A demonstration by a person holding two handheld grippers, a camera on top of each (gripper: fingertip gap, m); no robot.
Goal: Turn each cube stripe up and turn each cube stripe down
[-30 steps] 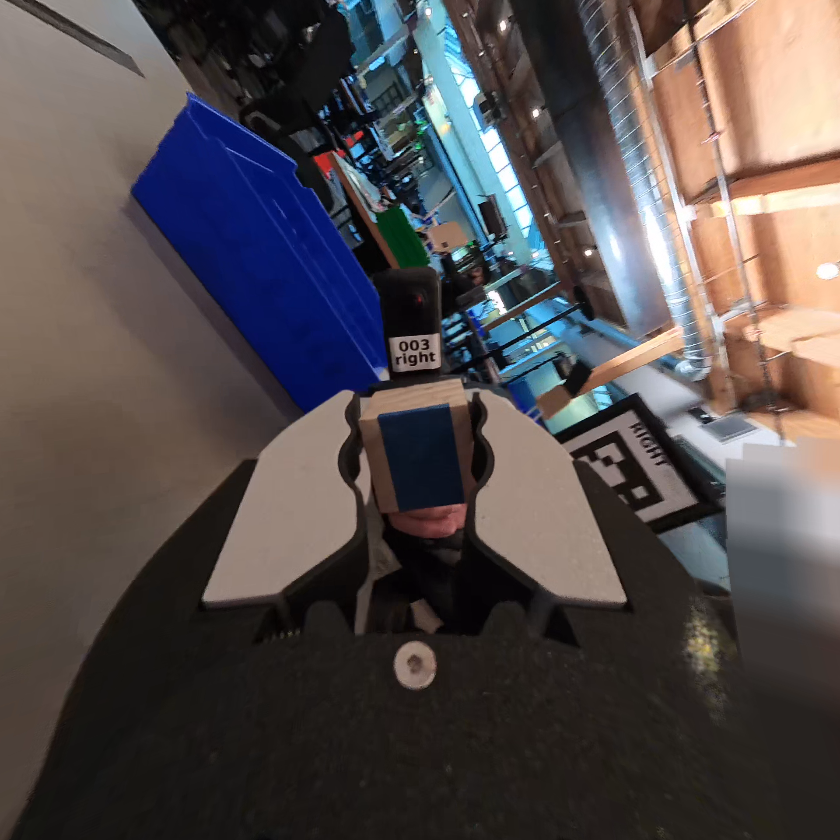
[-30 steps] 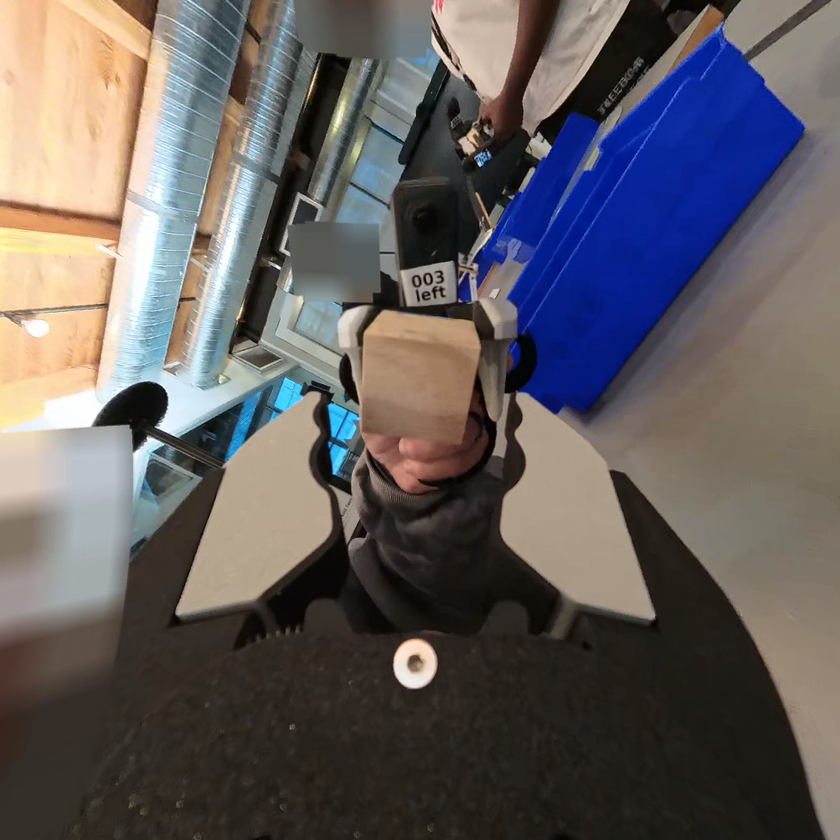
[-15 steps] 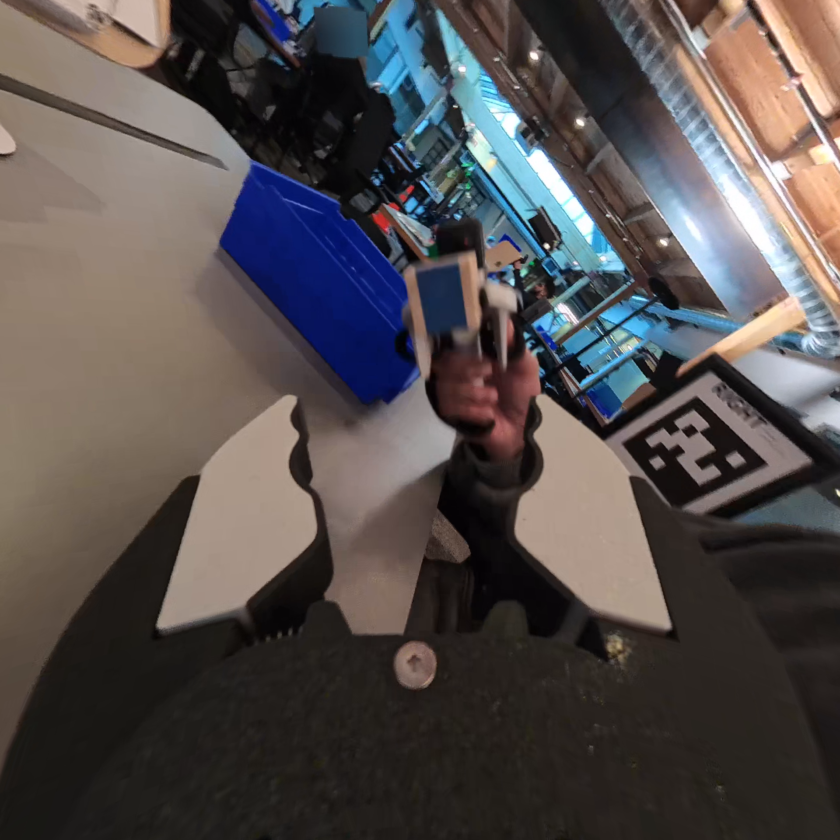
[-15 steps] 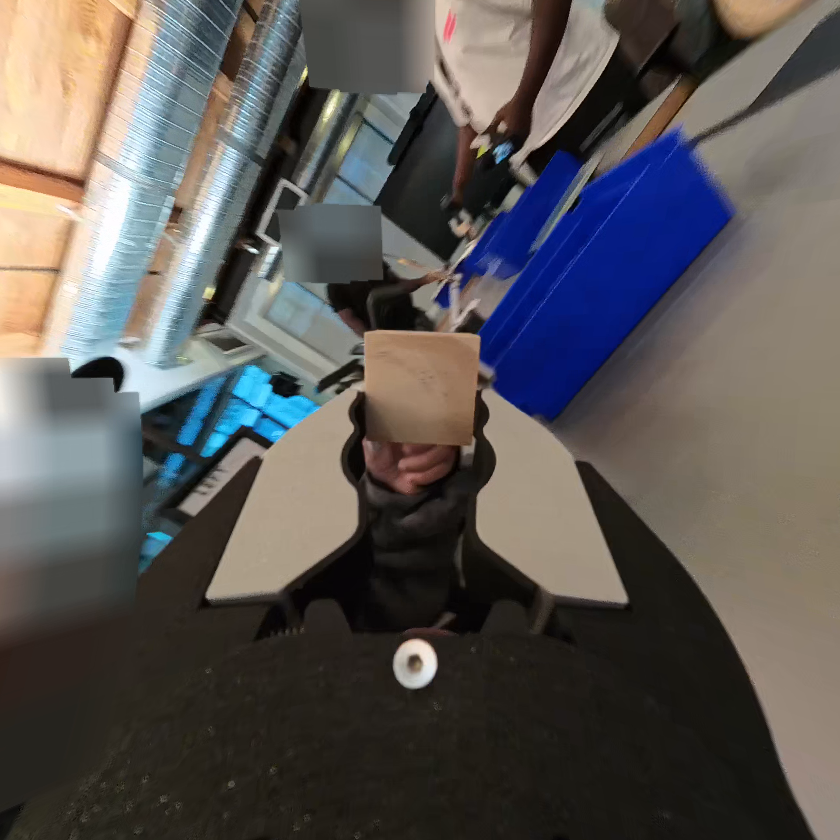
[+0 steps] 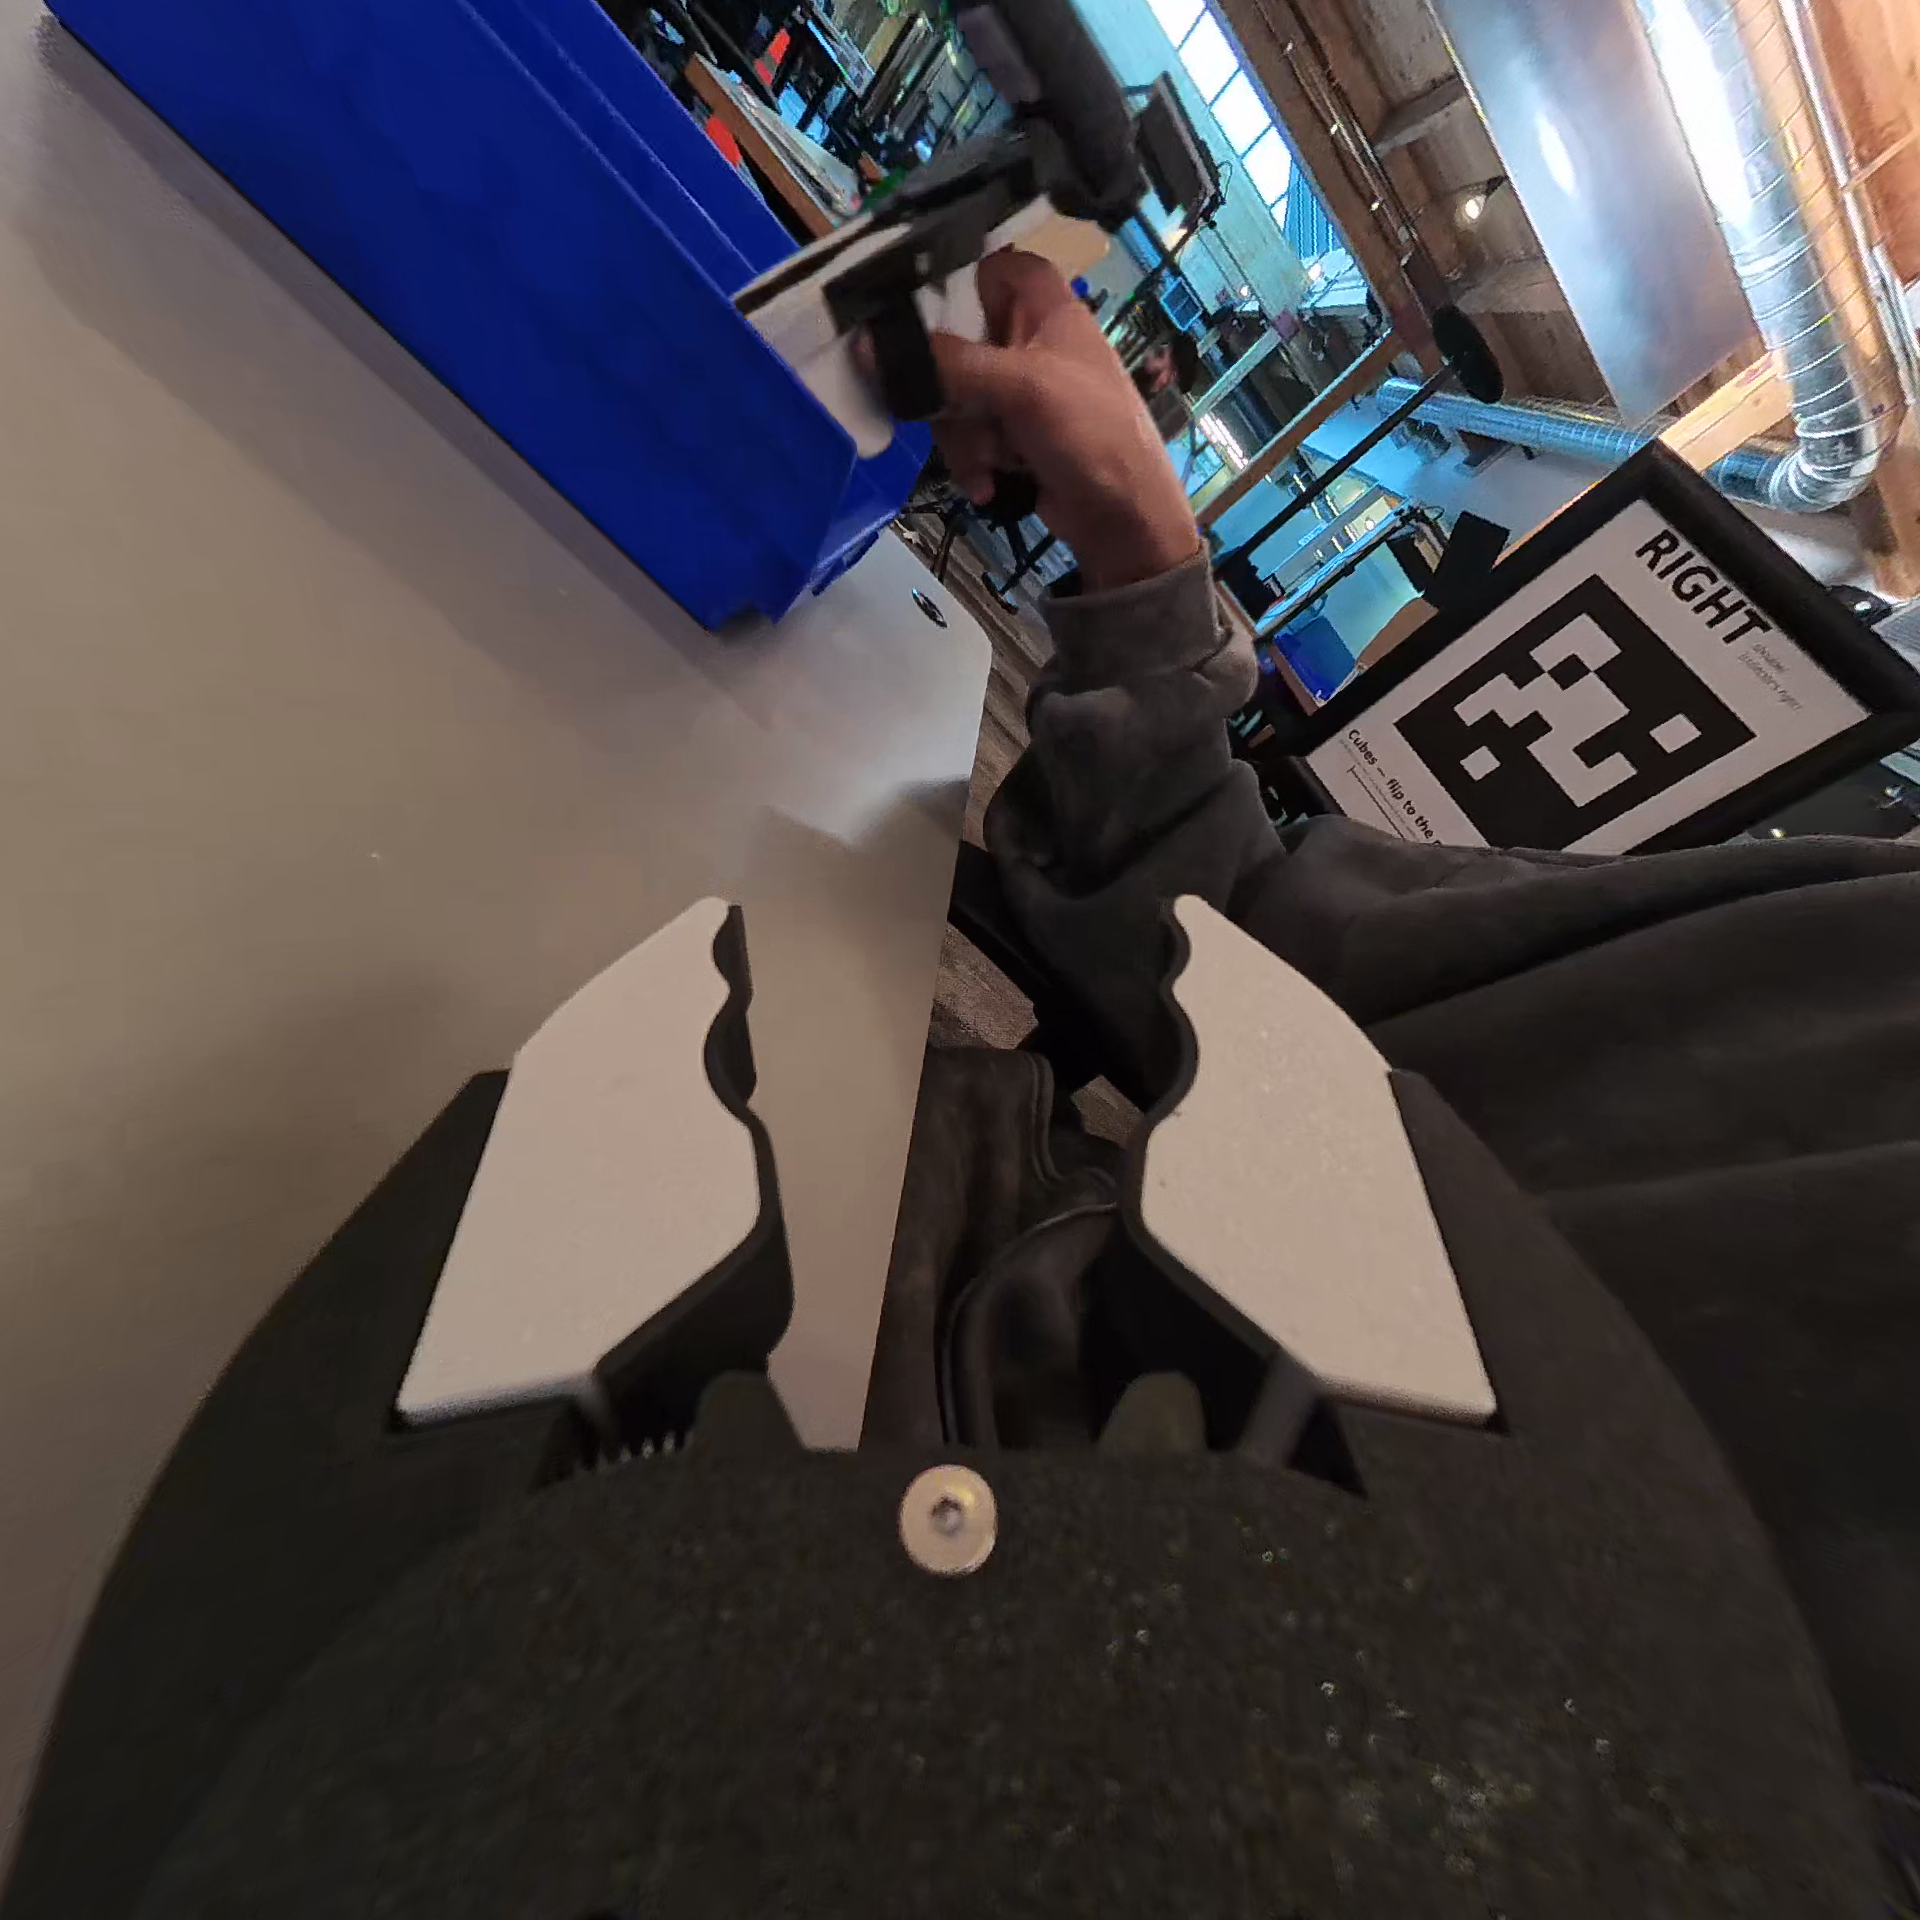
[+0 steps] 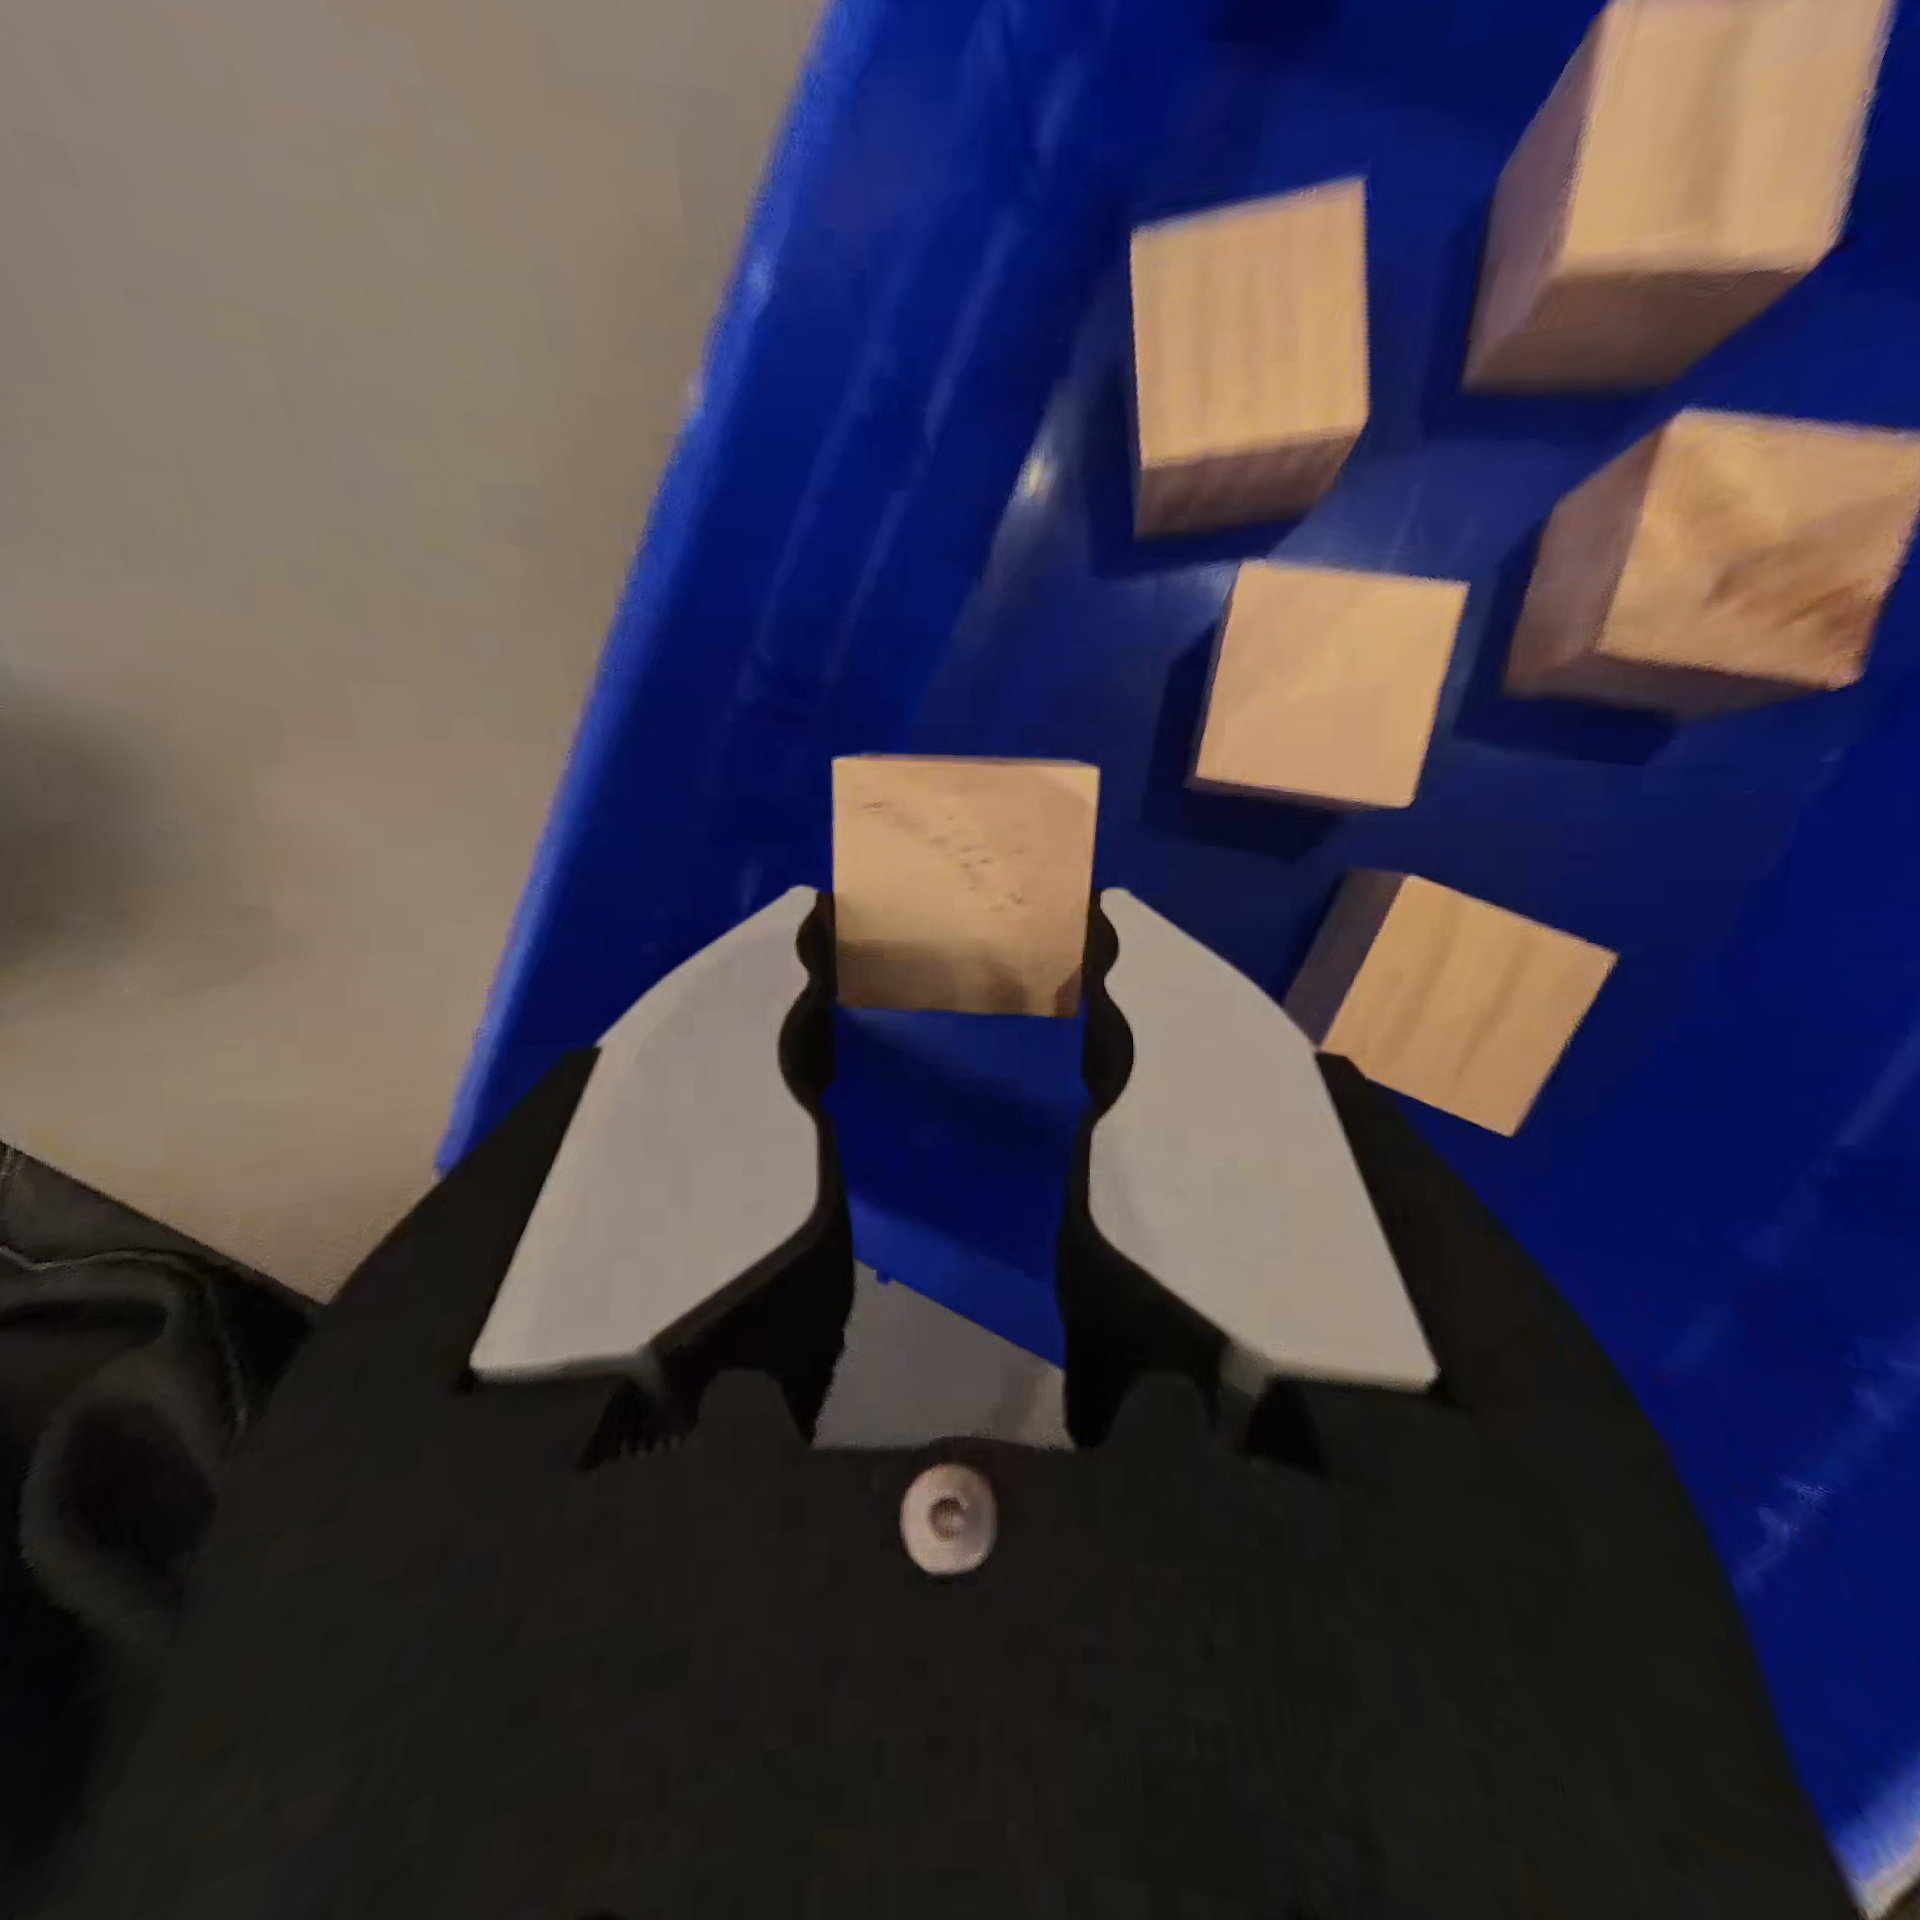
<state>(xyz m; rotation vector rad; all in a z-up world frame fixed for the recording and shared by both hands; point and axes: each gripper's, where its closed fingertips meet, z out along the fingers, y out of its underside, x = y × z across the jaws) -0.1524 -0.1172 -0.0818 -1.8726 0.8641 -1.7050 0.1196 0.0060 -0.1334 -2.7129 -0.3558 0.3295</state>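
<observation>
My right gripper [image 6: 958,912] is shut on a wooden cube [image 6: 964,862]; both pads press its sides. The face toward the camera is plain wood. It hangs over the open blue bin [image 6: 883,416], where several wooden cubes [image 6: 1330,681] lie with plain faces showing. My left gripper [image 5: 954,914] is open and empty, over the near edge of the grey table [image 5: 260,831]. The left wrist view shows the right gripper [image 5: 883,291] farther off, in a hand above the blue bin [image 5: 468,239].
A person's dark sleeve [image 5: 1143,748] crosses the right of the left wrist view. A framed sign with a black-and-white marker [image 5: 1579,707] stands at the right. The table edge [image 5: 935,935] runs between my left fingers.
My left gripper let go of the striped cube and drew back open. My right gripper shut on the cube and swung it over the blue bin.
</observation>
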